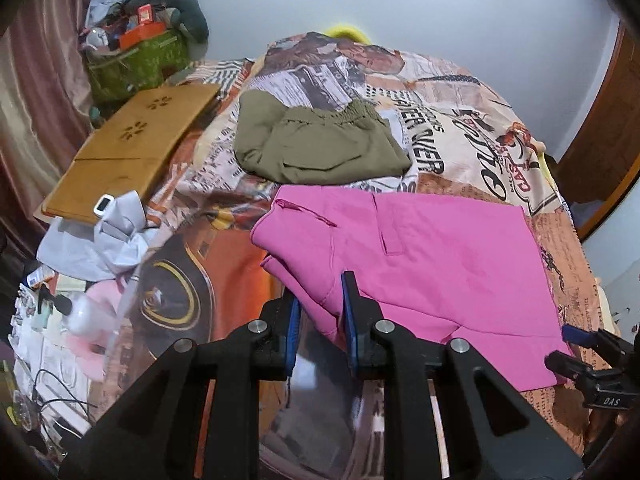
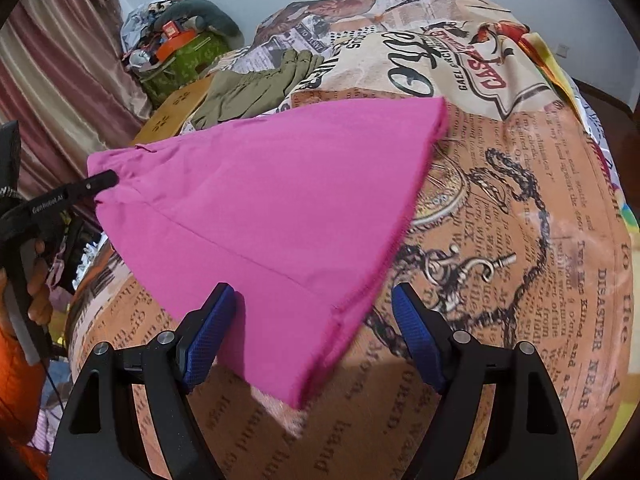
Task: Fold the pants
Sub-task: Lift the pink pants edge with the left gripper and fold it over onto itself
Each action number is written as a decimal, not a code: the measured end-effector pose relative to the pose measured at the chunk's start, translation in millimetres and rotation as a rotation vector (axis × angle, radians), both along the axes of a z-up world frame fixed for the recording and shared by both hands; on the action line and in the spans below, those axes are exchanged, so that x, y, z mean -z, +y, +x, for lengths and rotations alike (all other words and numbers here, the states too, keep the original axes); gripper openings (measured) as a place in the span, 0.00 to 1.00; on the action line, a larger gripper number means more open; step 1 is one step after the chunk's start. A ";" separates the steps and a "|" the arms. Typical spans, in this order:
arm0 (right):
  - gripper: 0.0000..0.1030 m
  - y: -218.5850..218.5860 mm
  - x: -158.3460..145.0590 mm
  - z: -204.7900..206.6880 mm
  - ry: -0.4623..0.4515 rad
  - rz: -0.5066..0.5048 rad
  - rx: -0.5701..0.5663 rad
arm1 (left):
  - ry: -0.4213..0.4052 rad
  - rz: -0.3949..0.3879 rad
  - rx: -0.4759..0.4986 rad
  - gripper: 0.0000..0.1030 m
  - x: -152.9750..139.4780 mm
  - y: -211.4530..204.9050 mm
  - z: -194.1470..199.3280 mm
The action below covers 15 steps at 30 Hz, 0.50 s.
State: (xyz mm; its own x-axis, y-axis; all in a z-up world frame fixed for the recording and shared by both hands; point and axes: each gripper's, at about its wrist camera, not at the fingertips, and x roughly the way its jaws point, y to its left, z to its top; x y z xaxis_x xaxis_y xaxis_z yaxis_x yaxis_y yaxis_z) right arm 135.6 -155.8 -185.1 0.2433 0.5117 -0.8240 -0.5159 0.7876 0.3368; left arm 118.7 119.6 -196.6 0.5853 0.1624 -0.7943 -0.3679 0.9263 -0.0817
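Pink pants lie flat across a printed bedspread. My left gripper is shut on a bunched edge at their near left side, and the fabric rises between its blue pads. The right wrist view shows the left gripper pinching the far left corner of the pink pants, which slope up there. My right gripper stands open over the bedspread, and the pants' near corner lies loose between its fingers. Its tip shows at the left view's right edge. Folded olive pants lie behind.
A brown board and a green bag piled with clutter sit at the bed's far left. Crumpled white cloth and small items crowd the left edge. A person's hand holds the left gripper. A wooden door frame stands right.
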 end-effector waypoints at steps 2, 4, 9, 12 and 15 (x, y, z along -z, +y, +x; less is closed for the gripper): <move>0.75 -2.9 -0.1 -1.0 -0.002 0.002 0.008 | -0.009 0.016 0.018 0.18 -5.9 -3.9 2.0; 0.75 -3.6 0.6 -1.9 -0.005 0.001 0.009 | -0.034 0.036 0.036 0.17 -15.7 -11.1 4.0; 0.75 -2.2 1.8 -3.5 -0.014 -0.010 0.009 | -0.104 0.077 0.116 0.17 -43.8 -36.8 13.1; 0.75 -4.2 2.5 -3.8 -0.012 0.001 0.013 | -0.142 0.099 0.174 0.17 -59.3 -53.4 17.6; 0.75 -4.6 3.0 -3.6 -0.011 0.004 0.013 | -0.173 0.132 0.238 0.16 -71.5 -75.2 23.0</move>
State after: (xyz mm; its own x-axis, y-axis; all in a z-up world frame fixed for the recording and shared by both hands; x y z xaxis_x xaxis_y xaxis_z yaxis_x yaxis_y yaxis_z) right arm 132.0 -160.4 -188.1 0.2592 0.5120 -0.8189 -0.5089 0.7931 0.3348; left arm 141.7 44.4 -125.1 0.7439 0.1001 -0.6607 -0.1309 0.9914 0.0029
